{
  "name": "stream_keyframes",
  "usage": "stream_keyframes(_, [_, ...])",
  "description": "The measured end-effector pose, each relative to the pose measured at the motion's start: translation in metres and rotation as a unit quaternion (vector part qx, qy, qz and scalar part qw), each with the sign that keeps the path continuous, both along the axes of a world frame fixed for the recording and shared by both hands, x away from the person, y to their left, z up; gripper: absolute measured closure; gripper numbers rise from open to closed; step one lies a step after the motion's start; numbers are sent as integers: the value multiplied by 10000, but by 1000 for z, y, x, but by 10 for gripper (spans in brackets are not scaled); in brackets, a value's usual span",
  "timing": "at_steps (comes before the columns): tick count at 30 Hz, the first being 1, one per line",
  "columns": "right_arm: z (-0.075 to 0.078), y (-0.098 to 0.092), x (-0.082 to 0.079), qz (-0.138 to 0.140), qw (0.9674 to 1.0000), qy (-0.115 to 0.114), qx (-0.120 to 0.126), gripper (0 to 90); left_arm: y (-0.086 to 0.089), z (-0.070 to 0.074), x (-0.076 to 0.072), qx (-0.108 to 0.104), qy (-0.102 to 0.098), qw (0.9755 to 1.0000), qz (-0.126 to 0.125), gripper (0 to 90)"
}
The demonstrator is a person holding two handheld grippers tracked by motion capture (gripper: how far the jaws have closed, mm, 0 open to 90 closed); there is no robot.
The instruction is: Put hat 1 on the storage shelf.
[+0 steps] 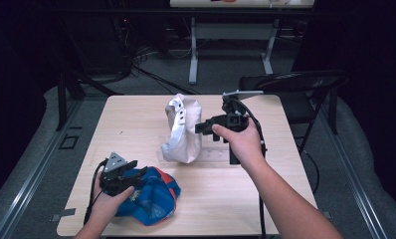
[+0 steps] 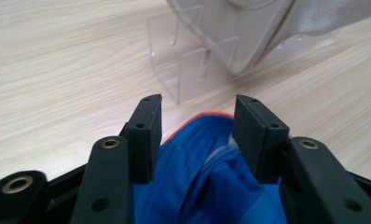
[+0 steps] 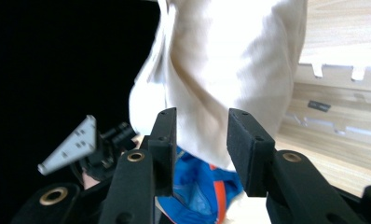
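The white cap (image 1: 182,130) stands upright in the clear rack (image 2: 193,70), probably for display. The left gripper (image 1: 131,172) rests over the blue cap (image 1: 153,196), jaws apart and holding nothing; the right gripper (image 1: 202,127), also open and empty, points at the white cap.

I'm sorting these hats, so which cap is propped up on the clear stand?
The white cap, standing on the clear acrylic stand mid-table. The blue and orange cap lies flat near the left claw.

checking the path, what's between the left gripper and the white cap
In the left gripper view, past the open left gripper come blue cap fabric, bare table, then the clear stand holding the white cap.
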State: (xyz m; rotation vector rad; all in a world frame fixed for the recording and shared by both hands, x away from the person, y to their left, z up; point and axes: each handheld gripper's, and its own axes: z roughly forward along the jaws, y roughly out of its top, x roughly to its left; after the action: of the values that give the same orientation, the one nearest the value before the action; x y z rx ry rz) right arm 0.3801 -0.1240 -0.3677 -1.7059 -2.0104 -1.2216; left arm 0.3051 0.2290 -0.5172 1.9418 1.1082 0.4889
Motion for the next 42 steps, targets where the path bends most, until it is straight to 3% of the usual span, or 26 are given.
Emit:
stream_keyframes(8, [-37,-10,-20,15,10000,52,-72,619,20,-6,0,-138,54,9997,180,516])
stream_keyframes(14, [-65,-15,-33,26,9999,101,-103,619,23,-10,1,-50,86,9997,228,514])
stream_keyframes(24, [-99,-10,-52,49,9995,-89,-310,614,25,-14,2,-13,118,9996,257,506])
stream_keyframes(27, [-114,-7,-57,-45,9996,-88,-268,614,27,-15,3,24,110,9995,290,506])
stream_keyframes(31, [-132,-3,-62,-34,9994,94,-317,614,28,-15,3,-1,123,9994,322,506])
stream_keyframes(36, [-149,4,-65,51,9995,241,-210,614,29,-15,4,23,132,9994,324,506])
stream_keyframes(37, [-151,6,-66,97,9994,246,-243,614,30,-15,4,24,135,9994,323,506])
stream_keyframes(38, [-151,6,-66,195,9982,256,-497,613,30,-15,4,11,110,9994,336,505])
stream_keyframes(39, [-156,11,-67,189,9992,280,-218,609,30,-15,4,17,115,9994,335,506])
stream_keyframes(41, [-159,16,-68,258,9987,293,-323,607,29,-15,3,29,137,9994,323,506])
stream_keyframes(42, [-162,20,-68,236,9990,314,-208,606,29,-16,3,41,121,9994,325,506])
